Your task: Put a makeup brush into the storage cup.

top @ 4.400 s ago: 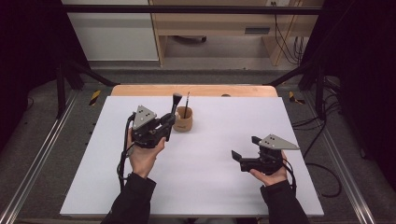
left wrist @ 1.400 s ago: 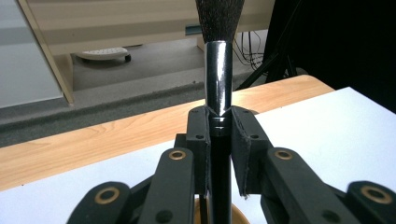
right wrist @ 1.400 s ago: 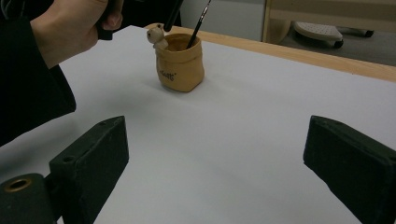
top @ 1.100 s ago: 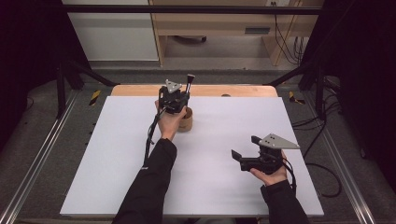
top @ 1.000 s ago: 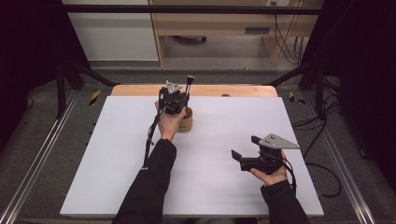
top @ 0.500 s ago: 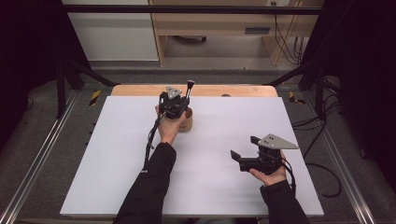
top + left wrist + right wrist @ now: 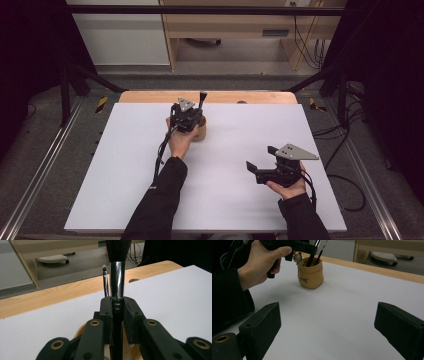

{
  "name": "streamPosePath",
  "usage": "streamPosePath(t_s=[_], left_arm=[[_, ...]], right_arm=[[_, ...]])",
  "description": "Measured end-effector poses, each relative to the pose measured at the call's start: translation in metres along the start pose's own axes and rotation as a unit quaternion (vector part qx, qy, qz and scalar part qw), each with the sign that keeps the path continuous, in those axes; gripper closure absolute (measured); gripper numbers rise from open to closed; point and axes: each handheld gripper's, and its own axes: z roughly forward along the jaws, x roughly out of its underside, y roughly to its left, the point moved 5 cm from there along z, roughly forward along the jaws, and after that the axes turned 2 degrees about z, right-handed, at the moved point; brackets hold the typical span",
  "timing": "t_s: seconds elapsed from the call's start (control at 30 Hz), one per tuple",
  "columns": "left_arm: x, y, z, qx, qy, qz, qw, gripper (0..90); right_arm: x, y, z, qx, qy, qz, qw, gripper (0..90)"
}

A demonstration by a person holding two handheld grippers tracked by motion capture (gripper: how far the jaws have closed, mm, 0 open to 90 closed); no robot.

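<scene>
The left tongs (image 7: 117, 312) are clamped on the big brush (image 7: 117, 277), its handle not yet clear of the cup (image 7: 310, 275), while the right tongs (image 7: 329, 322) wait apart, nearer the person.

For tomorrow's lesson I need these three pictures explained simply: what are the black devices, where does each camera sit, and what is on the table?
A person holds a hand-operated two-jaw gripper in each hand; there is no robot arm. The high view looks down on the white table from above. The other two cameras ride on the grippers and look along their jaws. The left gripper is shut on the handle of a thick black brush, which stands in a small tan cup beside a thinner brush. The right gripper is open, holding nothing, nearer the person.
</scene>
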Motion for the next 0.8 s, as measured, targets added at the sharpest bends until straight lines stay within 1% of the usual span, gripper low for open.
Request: streamPosePath(t_s=[0.07,0.13,0.2,0.27,0.3,0.33,0.4,0.47,0.53,0.7,0.8], left_arm=[[0.002,-0.001,0.0,0.0,0.002,-0.002,1.0,77.9],[0.005,-0.002,0.0,0.001,0.007,0.003,1.0,77.9],[0.007,-0.003,-0.001,0.001,0.007,0.001,1.0,77.9],[0.009,-0.003,-0.002,0.001,0.013,0.006,0.9999,77.8],[0.01,-0.005,-0.002,0.002,0.012,0.001,0.9999,77.8],[0.012,-0.005,-0.002,0.003,0.016,0.006,0.9998,77.8],[0.014,-0.006,-0.002,0.002,0.019,0.004,0.9998,77.8],[0.015,-0.006,-0.002,0.002,0.025,0.009,0.9996,77.8],[0.015,-0.007,-0.003,0.0,0.028,0.009,0.9996,77.7],[0.016,-0.008,-0.009,-0.002,0.031,0.016,0.9994,77.2],[0.016,-0.008,-0.017,0.001,0.026,0.018,0.9995,76.8]], right_arm=[[0.0,0.0,0.0,-0.001,0.001,-0.002,1.0,7.5],[0.0,0.001,0.0,-0.001,0.002,-0.004,1.0,7.5],[0.0,0.001,0.0,-0.001,0.001,-0.004,1.0,7.6],[0.0,0.001,0.0,-0.001,0.002,-0.004,1.0,7.6],[0.0,0.001,0.0,-0.001,0.002,-0.004,1.0,7.6],[0.0,0.001,0.0,-0.001,0.001,-0.005,1.0,7.6],[-0.001,0.002,0.0,-0.001,0.001,-0.006,1.0,7.6],[-0.001,0.003,0.0,-0.001,0.001,-0.007,1.0,7.6],[-0.001,0.004,0.0,-0.002,0.0,-0.006,1.0,7.6],[-0.001,0.003,0.0,0.0,0.0,-0.006,1.0,7.6],[-0.001,0.003,0.001,0.001,0.001,-0.008,1.0,7.6]])
